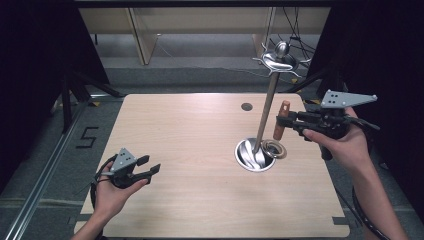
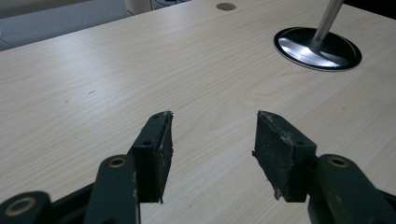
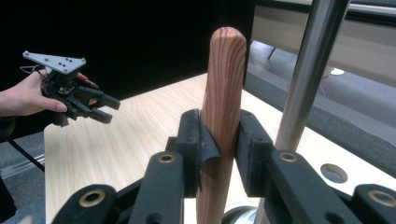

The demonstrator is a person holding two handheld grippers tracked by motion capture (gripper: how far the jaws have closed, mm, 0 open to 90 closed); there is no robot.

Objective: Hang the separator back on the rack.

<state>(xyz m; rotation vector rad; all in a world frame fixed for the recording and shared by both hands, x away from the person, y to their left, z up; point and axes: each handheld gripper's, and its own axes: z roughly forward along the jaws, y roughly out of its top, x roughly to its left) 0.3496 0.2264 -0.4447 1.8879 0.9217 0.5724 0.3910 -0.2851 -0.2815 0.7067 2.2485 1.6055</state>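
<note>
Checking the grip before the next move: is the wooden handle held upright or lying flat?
Upright. The wooden handle stands vertical, clamped between the right hand-held gripper jaws, beside the metal stand pole.

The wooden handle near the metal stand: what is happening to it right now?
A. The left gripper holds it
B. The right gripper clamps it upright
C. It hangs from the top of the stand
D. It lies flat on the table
B: the right gripper has its jaws pressed on both sides of the wooden handle, upright beside the stand's pole.

Wooden handle's [image 3: 223, 116] lower end — cut off
</note>
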